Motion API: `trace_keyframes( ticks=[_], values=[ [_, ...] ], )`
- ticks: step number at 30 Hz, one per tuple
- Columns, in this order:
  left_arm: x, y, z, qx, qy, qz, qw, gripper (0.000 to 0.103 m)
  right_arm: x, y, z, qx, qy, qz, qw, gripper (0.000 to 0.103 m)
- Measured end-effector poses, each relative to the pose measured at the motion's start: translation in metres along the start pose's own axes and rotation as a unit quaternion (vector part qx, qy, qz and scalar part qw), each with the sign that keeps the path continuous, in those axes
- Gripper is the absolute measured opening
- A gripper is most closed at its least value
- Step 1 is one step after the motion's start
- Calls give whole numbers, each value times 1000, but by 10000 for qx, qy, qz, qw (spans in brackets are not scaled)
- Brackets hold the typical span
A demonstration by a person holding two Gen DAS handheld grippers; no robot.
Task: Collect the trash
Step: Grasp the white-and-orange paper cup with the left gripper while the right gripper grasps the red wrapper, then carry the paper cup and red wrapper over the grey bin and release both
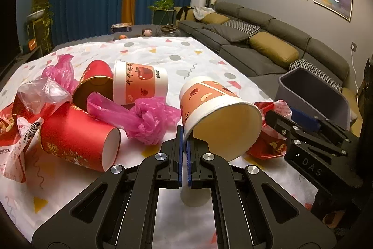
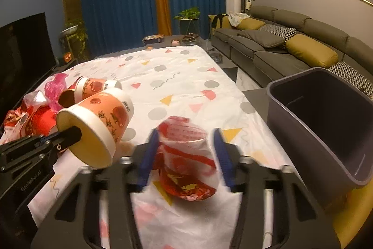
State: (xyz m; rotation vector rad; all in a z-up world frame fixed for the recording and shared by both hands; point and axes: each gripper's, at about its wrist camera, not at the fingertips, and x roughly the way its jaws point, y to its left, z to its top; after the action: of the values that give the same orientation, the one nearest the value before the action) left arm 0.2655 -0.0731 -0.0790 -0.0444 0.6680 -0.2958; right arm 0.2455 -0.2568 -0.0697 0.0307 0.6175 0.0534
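Note:
My left gripper (image 1: 184, 140) is shut on the rim of an orange apple-print paper cup (image 1: 216, 106), which hangs tilted just above the patterned tablecloth (image 1: 163, 55). The right wrist view shows that cup (image 2: 102, 120) at the left. My right gripper (image 2: 185, 132) has a crumpled red and white wrapper (image 2: 186, 155) between its blue pads (image 2: 149, 155), which touch both its sides; the view is blurred. The wrapper lies on the cloth. A grey bin (image 2: 291, 132) stands open just to the right of it.
A heap at the left holds two red cups (image 1: 79, 141), another apple cup (image 1: 139, 83), pink bags (image 1: 149, 120), clear plastic (image 1: 39, 92) and a wrapper (image 1: 11, 132). A grey sofa (image 1: 256, 48) runs along the right. A dark screen (image 2: 23, 50) stands at the left.

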Motion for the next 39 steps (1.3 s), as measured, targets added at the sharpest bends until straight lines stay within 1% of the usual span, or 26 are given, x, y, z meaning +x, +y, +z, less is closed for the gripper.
trace_keyframes(
  ticks=[5,8,20,33,39],
  values=[
    [0,0,-1,-15,5,-15,10000,2,-2,-1,-2,21,-21,53,10000,29],
    [-1,1,-1,-50,3,-36,10000,2,-7,-2,-2,63,-85,37,9999,27],
    [-16,-5,-2,17,-137,-21,9999,2,-48,-6,4,121,-490,25,9987,26],
    [-62,-18,5,38,-494,-14,9988,2,-96,-21,7,256,-944,-28,9952,26],
    [-79,-31,10,116,-629,-20,9979,2,-114,-29,7,323,-1109,-38,9933,26]
  ],
)
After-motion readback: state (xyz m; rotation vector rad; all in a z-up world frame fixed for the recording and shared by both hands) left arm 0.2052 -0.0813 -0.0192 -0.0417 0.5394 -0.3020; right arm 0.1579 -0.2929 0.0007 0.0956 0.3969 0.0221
